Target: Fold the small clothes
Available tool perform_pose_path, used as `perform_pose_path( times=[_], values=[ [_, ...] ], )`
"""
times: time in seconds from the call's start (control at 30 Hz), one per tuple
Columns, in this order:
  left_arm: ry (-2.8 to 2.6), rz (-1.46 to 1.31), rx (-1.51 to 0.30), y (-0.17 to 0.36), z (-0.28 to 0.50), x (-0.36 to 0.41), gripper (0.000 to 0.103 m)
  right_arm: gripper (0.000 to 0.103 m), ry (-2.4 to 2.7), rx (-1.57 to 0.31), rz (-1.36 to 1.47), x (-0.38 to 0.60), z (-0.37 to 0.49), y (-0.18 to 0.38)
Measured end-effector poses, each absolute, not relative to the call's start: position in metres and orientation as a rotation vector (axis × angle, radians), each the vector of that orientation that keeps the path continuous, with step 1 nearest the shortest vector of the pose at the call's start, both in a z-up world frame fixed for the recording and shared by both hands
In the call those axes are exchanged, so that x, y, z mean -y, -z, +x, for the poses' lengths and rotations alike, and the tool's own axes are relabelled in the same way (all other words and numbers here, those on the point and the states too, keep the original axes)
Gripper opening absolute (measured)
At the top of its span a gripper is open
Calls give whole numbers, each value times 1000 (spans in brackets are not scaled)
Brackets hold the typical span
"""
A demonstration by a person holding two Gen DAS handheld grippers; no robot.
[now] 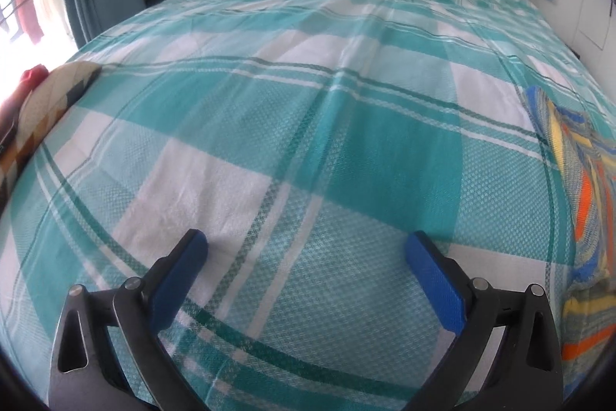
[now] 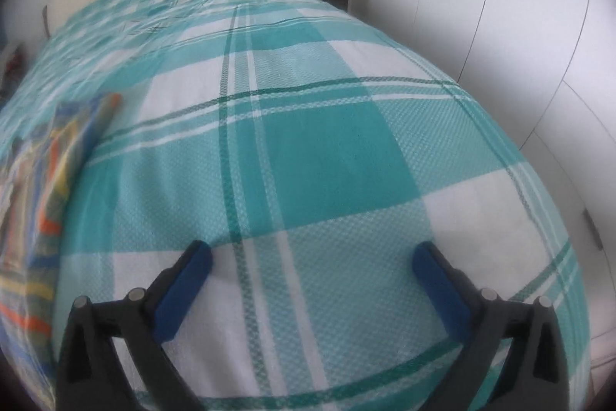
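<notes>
I am holding both grippers over the teal plaid bedspread (image 1: 308, 126), each pointing down at bare cover. My left gripper (image 1: 306, 249) is standing wide apart with nothing between its blue pads, and my right gripper (image 2: 312, 257) is gaping just as empty. The striped garment (image 1: 577, 195) is lying between them: at the right edge of my left view, at the left edge of my right view (image 2: 50, 187) (blurred there). Its long axis is running away from me up the bed. Neither hand looks clearly nearer, I judge.
</notes>
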State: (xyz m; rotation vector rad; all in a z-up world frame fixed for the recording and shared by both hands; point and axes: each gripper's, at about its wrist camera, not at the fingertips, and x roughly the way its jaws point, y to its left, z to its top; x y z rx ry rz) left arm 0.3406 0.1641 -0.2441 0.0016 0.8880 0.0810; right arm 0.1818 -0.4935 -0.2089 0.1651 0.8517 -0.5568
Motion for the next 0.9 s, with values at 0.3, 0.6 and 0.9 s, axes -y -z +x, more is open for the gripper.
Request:
perform_pose_path(
  times=[0.3, 0.6, 0.9],
  values=[
    [-85, 6, -891, 244, 343, -164, 103, 103, 558, -855, 166, 492, 176, 208],
    [-84, 5, -891, 244, 343, -163, 103, 103, 557, -856, 168, 492, 178, 208],
    [-84, 4, -891, 244, 342, -163, 103, 103, 556, -856, 168, 492, 178, 208]
  ],
)
